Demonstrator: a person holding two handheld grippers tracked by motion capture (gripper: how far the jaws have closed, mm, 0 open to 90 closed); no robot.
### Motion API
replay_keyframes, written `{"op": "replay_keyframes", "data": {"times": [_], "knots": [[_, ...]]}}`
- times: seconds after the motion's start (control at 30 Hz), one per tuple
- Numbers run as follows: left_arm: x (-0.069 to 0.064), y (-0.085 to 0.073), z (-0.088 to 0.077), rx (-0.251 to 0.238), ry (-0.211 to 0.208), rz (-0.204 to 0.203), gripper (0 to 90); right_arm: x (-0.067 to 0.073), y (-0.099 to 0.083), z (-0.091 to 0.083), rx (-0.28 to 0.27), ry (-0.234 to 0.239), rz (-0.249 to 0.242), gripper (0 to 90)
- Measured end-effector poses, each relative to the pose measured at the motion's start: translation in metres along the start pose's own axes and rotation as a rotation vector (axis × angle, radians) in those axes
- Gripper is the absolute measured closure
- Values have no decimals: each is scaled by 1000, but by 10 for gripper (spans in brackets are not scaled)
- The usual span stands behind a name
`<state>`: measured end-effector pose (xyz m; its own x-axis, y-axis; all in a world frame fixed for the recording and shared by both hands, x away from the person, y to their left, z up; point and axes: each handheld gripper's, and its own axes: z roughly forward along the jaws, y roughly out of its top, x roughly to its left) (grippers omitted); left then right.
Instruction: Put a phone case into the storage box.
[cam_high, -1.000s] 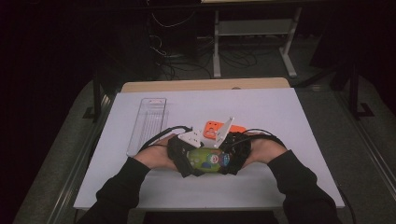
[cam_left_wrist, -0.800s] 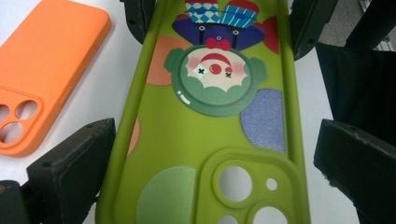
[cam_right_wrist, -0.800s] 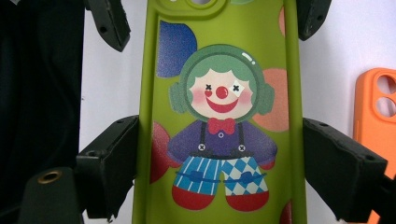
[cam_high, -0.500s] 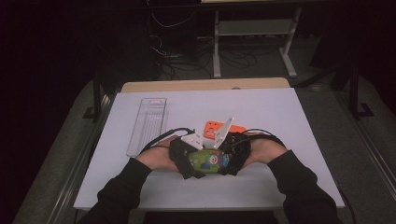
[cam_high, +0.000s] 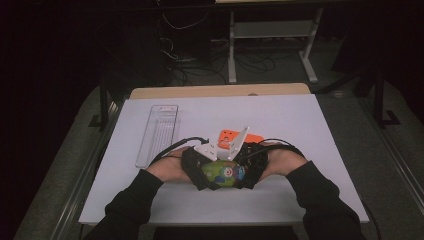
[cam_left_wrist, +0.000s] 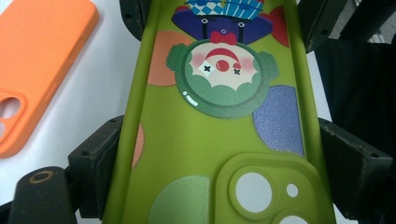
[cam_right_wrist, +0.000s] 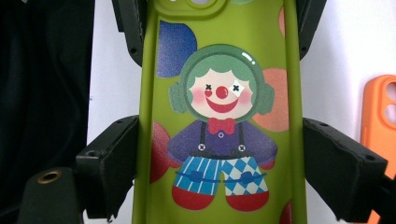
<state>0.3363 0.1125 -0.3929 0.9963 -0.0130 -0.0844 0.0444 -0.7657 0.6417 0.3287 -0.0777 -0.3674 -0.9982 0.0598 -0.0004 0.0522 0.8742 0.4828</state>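
A green phone case (cam_high: 222, 173) printed with a clown hangs low over the white table, near its front edge. My left gripper (cam_high: 201, 170) is shut on its camera-hole end and my right gripper (cam_high: 247, 170) is shut on the other end. In the left gripper view the green case (cam_left_wrist: 219, 116) runs between the black jaws, which press on its long edges. The right gripper view shows the same case (cam_right_wrist: 219, 116) clamped the same way, clown upright. Just behind the grippers an orange phone case (cam_high: 232, 139) lies flat on the table (cam_left_wrist: 32, 70) (cam_right_wrist: 380, 121).
A clear plastic tray (cam_high: 157, 134) lies lengthwise at the table's left. The white tabletop (cam_high: 300, 125) is bare on the right and at the back. A wooden strip (cam_high: 220, 91) edges the far side, with desks and cables beyond.
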Motion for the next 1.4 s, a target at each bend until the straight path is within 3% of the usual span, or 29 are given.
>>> {"op": "replay_keyframes", "data": {"times": [0.27,0.47,0.7,0.87,0.93,0.97,1.0,1.13,1.2,1.3,1.37,1.4], "knots": [[-2,1,-1,7,2,5,152,2,1,1,10,-4,-11,145],[-3,2,-4,10,14,4,156,-1,-2,0,-7,18,28,127],[-1,-1,-8,13,44,-33,156,-7,-10,-10,-65,-10,74,90],[1,-2,-12,1,77,-70,156,-10,-20,-22,-127,-31,173,88],[3,-3,-14,-19,101,-94,155,-14,-25,-26,-164,-74,171,88],[5,-4,-16,-17,114,-95,155,-14,-28,-28,-173,-83,188,90],[5,-5,-16,-31,129,-123,155,-15,-31,-30,-184,-94,202,92],[9,-7,-22,-76,170,-174,155,-18,-45,-37,-226,-151,264,110],[9,-7,-23,-73,189,-193,155,-16,-51,-40,-261,-163,340,115],[9,-8,-22,-58,223,-223,155,-14,-58,-42,-316,-169,414,114],[10,-8,-21,-41,247,-234,155,-14,-63,-43,-340,-195,440,112],[10,-8,-20,-47,258,-261,155,-14,-66,-43,-353,-207,457,105]]}}
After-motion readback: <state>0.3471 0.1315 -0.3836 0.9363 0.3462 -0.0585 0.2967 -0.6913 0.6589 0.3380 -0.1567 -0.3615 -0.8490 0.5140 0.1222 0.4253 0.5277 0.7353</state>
